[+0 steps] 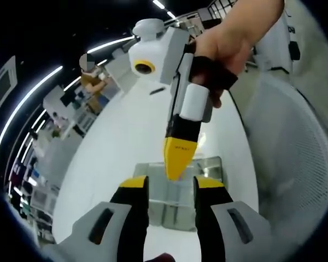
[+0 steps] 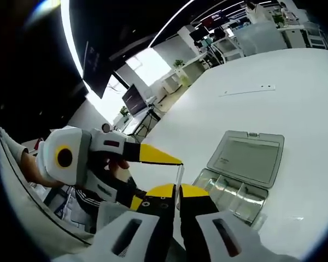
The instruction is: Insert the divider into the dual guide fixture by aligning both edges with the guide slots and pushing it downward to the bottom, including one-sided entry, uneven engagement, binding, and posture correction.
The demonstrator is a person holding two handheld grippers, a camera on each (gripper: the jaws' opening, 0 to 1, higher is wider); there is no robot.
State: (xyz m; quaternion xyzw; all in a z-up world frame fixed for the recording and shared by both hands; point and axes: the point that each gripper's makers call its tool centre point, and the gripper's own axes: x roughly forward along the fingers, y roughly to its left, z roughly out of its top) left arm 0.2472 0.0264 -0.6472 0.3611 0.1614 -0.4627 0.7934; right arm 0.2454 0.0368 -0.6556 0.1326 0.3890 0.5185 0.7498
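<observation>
My right gripper (image 2: 177, 191) is shut on a thin clear divider (image 2: 179, 177), which I see edge-on rising from between its yellow tips. A clear plastic box (image 2: 229, 194) with inner compartments lies on the white table just beyond, its lid (image 2: 249, 155) laid open. The left gripper (image 2: 172, 161) comes in from the left, and its yellow tip meets the divider's top end. In the left gripper view, my left gripper (image 1: 172, 183) stands open above the box (image 1: 208, 166). The right gripper (image 1: 176, 169), held by a hand, points down between the left jaws.
The white table (image 2: 284, 82) stretches far beyond the box, with a thin pale strip (image 2: 246, 90) lying on it. A white mesh chair (image 1: 295, 153) stands to the right in the left gripper view. Office desks and screens fill the background.
</observation>
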